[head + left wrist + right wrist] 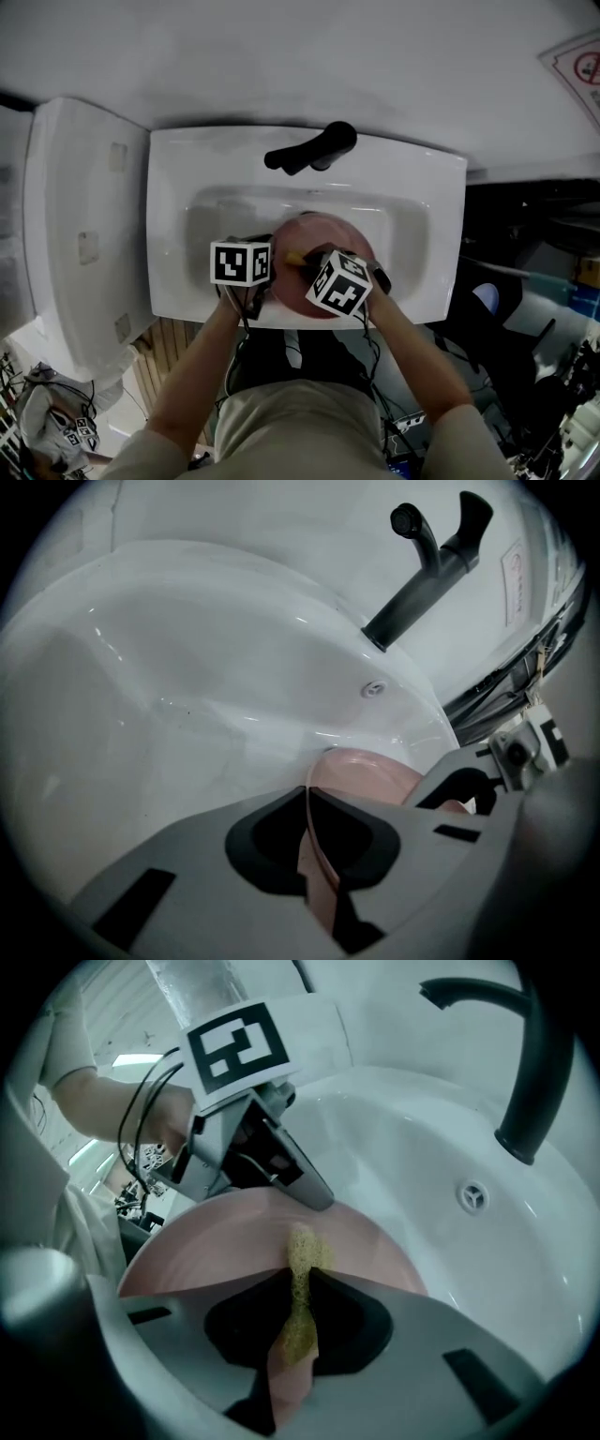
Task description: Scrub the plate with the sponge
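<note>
Right tongs (pixel 300 1279) on sponge (pixel 298 1330), over plate (pixel 211 1251)

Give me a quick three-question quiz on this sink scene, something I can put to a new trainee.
1. True or false: the left gripper has its jaws closed on the rim of the pink plate.
2. What does the right gripper hold between its jaws? A) a yellow sponge B) a bottle brush C) a folded cloth
3. Fill in the blank: the plate is held inside the white ____, which has a black faucet at its back.

Key: 1 true; 2 A; 3 sink.
</note>
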Tool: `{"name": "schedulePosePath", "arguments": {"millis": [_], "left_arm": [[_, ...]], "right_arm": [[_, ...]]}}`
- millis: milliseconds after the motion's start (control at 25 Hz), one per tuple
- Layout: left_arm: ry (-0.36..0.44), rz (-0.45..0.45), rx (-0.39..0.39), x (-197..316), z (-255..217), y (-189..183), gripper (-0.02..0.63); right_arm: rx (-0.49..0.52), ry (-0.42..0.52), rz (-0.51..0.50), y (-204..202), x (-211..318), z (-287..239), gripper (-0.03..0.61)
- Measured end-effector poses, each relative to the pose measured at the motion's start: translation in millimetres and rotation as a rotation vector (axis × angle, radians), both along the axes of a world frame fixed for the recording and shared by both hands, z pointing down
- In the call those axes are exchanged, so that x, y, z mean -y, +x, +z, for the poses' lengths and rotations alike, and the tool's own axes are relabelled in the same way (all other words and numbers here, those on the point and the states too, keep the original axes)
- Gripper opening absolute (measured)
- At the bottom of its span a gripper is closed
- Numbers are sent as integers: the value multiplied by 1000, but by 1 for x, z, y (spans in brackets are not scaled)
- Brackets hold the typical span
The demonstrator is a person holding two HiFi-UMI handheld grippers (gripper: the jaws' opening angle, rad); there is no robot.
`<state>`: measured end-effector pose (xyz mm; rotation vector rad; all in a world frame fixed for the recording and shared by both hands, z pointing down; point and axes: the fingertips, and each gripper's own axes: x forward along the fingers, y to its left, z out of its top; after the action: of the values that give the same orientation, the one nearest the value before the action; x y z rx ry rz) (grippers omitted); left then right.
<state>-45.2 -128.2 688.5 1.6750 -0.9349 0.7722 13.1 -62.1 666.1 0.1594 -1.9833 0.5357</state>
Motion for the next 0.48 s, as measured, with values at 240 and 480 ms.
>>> {"name": "schedulePosePath", "arguments": {"millis": [240,480], "left_arm": [[-8,1,-6,-6,0,-2,20],[-7,-48,-8,-5,-4,-9,20]], "right_arm": [[-84,37,44,-1,30,26,60],[-293,155,72,41,63,54,60]]}}
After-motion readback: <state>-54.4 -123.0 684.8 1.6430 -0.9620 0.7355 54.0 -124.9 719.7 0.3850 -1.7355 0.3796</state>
